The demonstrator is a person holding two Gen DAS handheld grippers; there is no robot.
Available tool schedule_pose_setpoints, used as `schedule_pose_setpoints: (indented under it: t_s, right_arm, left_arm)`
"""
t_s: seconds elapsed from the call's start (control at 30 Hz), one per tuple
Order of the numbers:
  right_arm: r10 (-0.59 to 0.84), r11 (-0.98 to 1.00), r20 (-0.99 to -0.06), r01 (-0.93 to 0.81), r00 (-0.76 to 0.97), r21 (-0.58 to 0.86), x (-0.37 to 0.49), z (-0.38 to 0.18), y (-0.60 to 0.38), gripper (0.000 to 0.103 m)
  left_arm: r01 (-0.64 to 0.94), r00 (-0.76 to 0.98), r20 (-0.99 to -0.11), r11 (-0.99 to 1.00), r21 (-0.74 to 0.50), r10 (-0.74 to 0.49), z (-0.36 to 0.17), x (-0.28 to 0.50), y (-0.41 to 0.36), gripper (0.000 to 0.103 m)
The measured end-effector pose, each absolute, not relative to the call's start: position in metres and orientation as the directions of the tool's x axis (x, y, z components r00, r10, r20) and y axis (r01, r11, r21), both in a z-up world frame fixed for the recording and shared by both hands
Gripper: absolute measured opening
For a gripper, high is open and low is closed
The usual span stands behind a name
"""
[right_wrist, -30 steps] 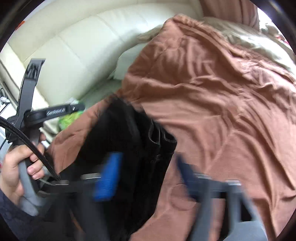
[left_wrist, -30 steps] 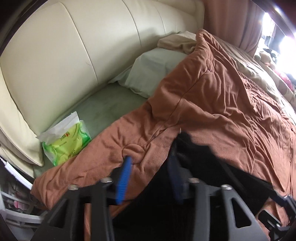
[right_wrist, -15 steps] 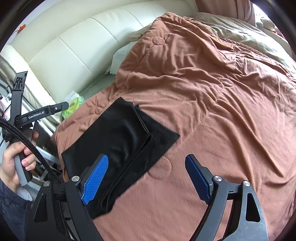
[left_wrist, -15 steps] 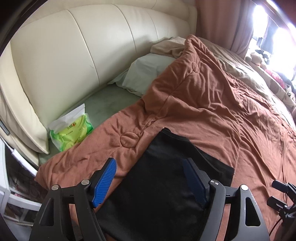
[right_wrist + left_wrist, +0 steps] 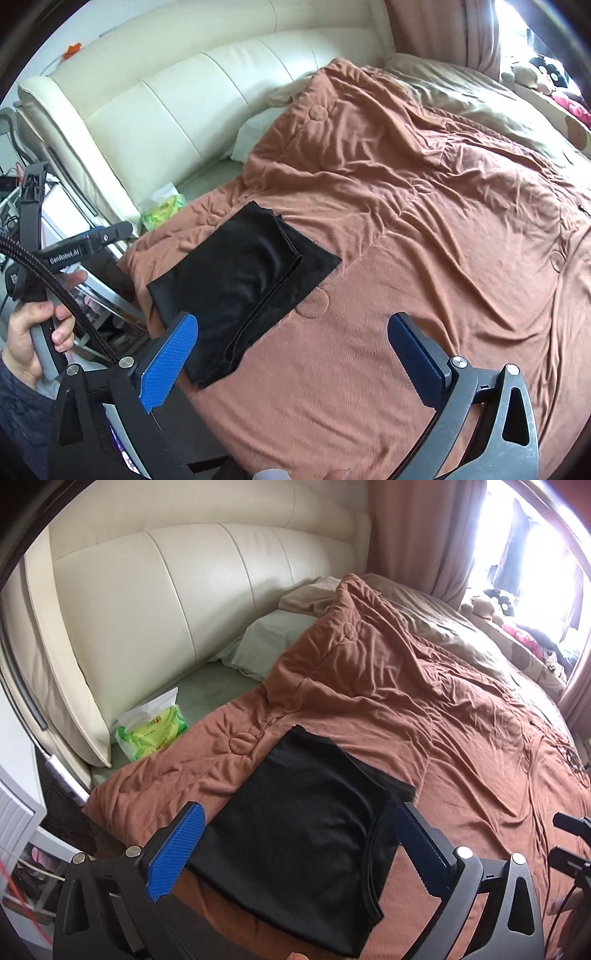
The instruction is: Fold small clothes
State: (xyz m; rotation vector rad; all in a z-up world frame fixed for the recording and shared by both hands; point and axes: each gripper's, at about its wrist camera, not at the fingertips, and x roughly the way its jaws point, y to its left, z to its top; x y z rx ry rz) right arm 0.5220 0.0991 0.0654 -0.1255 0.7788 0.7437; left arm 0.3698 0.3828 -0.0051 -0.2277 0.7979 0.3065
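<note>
Since the frame a second ago you've let go of the black garment [image 5: 306, 834] and pulled both grippers back and up; it was bunched up between the tools then, now it lies flat. Left gripper [image 5: 295, 853]: jaws spread wide, nothing between them, hovering over the near end of the garment. Right gripper [image 5: 291, 356]: jaws spread wide too, empty, above the brown blanket [image 5: 424, 229] just right of the garment. Garment sits folded in a rough rectangle on the blanket near the bed's left edge, with a lower layer sticking out along its right side. Green wipes pack [image 5: 151, 727] lies beyond it against the cream headboard [image 5: 177, 590]. Your left hand [image 5: 29, 332] grips the left tool's handle, seen in the right wrist view.
</note>
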Motion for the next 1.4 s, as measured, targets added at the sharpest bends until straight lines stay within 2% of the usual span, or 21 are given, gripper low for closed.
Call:
schedule_pose_setpoints:
  t_s: [0.23, 0.4, 0.57, 0.9, 1.03, 1.4]
  right_arm:
    - [0.567, 0.747, -0.671, -0.642, 0.478, 0.173, 0.475, 0.087, 0.059, 0.103]
    - [0.501, 0.787, -0.654, -0.613, 0.566, 0.073, 0.436, 0.102, 0.032, 0.103]
    - [0.506, 0.774, -0.627, -0.633, 0.592, 0.027, 0.393, 0.11, 0.008, 0.103]
    - [0.532, 0.776, -0.585, -0.629, 0.612, 0.046, 0.317, 0.115, -0.062, 0.103]
    - [0.519, 0.783, -0.559, -0.621, 0.646, 0.009, 0.29, 0.109, -0.087, 0.103]
    - [0.505, 0.821, -0.49, -0.57, 0.71, 0.02, 0.231, 0.081, -0.152, 0.103]
  left_arm:
    - [-0.339, 0.688, -0.707, 0.933, -0.117, 0.161, 0.009, 0.331, 0.36, 0.103]
    - [-0.303, 0.704, -0.698, 0.945, -0.127, 0.132, 0.014, 0.304, 0.331, 0.103]
    - [-0.261, 0.732, -0.673, 0.956, -0.133, 0.106, 0.021, 0.274, 0.3, 0.103]
    - [-0.184, 0.774, -0.629, 0.976, -0.118, 0.07, 0.028, 0.216, 0.241, 0.103]
    - [-0.155, 0.793, -0.607, 0.98, -0.126, 0.048, 0.026, 0.192, 0.222, 0.103]
    - [-0.08, 0.831, -0.556, 0.993, -0.09, 0.017, 0.016, 0.143, 0.171, 0.103]
